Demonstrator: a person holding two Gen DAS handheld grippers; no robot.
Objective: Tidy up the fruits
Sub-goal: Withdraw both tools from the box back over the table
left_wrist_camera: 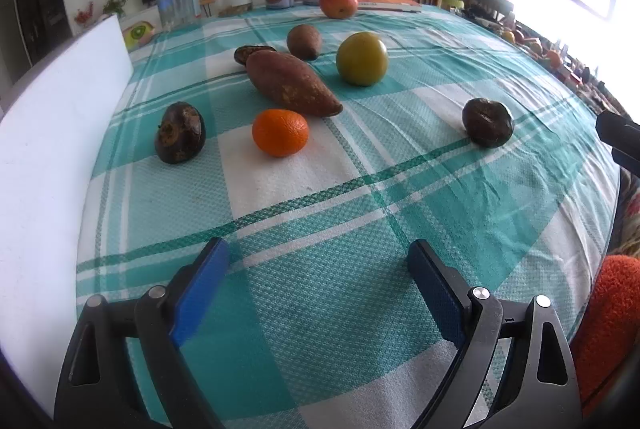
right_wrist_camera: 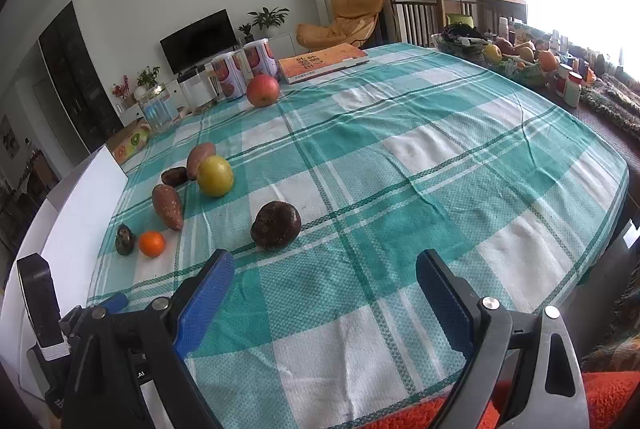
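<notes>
The worktop under its checked cloth carries the fruit loose on the left half: a long sweet potato, a red apple at the far edge, a yellow-green fruit, an orange nearer. The left tool and right tool both gape wide and empty above bare cloth. I'd worry about round fruit rolling away if nudged, or the cloth rucking under a low pass
</notes>
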